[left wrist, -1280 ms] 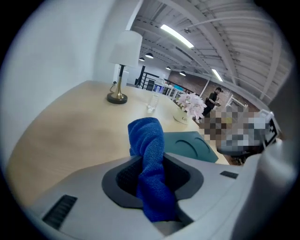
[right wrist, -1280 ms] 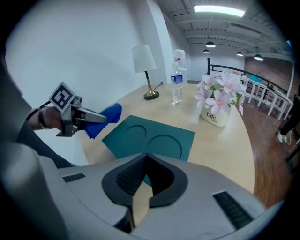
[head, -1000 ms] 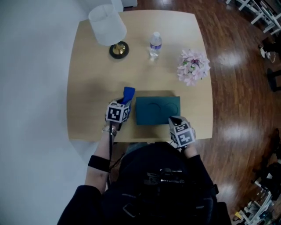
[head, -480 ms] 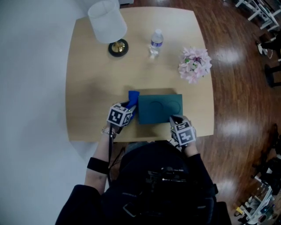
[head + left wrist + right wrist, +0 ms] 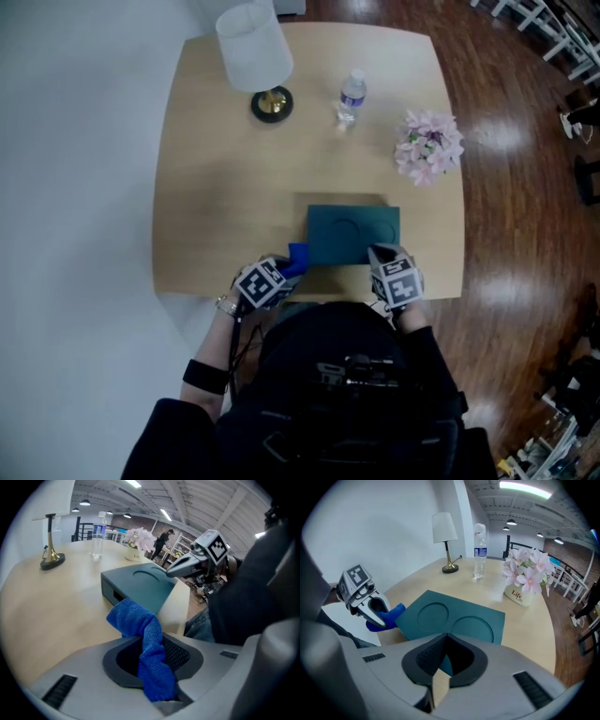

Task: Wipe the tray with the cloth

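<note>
Pinching cloth [image 5: 146, 641], left claw [image 5: 291, 269] at tray [image 5: 352, 234] near-left corner; right claw [image 5: 382, 253] clamps near-right edge; wide tabletop [image 5: 234, 169] beyond.

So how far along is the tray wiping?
Done: the left gripper grips the cloth; the right gripper appears to pinch the tray at its near edge. In hand: cloth beside the tray's near left corner. Left: wiping the top; no wiped area is discernible.

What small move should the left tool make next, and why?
Probably carry the left tool right, onto the tray top: its clamped cloth sits beside the tray's near left corner, not on it, with the right tool at its near edge.
</note>
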{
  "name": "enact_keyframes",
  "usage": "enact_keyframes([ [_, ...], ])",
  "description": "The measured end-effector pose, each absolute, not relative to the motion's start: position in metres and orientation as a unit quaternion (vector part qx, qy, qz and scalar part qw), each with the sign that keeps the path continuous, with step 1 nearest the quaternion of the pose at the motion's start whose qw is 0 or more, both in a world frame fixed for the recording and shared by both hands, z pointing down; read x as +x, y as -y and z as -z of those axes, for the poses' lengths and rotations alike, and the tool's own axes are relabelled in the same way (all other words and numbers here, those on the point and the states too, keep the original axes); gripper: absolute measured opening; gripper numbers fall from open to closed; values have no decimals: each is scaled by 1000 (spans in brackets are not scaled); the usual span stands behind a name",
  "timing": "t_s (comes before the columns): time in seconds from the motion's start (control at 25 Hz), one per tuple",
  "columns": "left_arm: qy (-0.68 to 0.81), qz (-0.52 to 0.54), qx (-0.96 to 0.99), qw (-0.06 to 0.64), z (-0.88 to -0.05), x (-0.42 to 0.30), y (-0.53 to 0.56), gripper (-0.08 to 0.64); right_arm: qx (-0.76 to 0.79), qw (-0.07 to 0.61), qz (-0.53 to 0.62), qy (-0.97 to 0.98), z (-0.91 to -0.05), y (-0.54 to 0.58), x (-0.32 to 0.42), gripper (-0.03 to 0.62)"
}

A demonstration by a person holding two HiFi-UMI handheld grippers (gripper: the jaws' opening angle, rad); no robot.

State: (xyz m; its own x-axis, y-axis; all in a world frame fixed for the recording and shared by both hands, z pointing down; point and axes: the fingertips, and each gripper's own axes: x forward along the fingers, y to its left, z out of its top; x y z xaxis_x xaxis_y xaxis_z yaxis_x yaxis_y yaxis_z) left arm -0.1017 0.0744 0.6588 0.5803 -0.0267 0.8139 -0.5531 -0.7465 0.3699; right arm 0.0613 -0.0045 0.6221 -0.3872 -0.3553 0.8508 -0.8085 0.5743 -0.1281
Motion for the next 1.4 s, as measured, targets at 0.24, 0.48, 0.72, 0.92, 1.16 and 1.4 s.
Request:
enact_keyframes([
  [0.24,104,-438,823,345,-657,-115,-125,120,374,397,-271,793,-610,9,62,8],
  [0.48,292,-389,809,330,-646,-169,-24,120,401,380,-284,784,-607,7,80,8],
  [0.72,355,-376,798,310,-662,-150,62,121,402,387,-291,777,-614,-1,82,8],
  [0.92,310,-418,793,316,-691,-125,55,121,398,397,-295,773,-618,-10,82,8],
  [1.16,229,-431,813,317,-683,-103,12,121,394,392,-295,777,-618,-7,80,8],
  [1.4,179,-435,822,322,-667,-95,-45,121,386,391,-296,781,-620,-3,78,8],
])
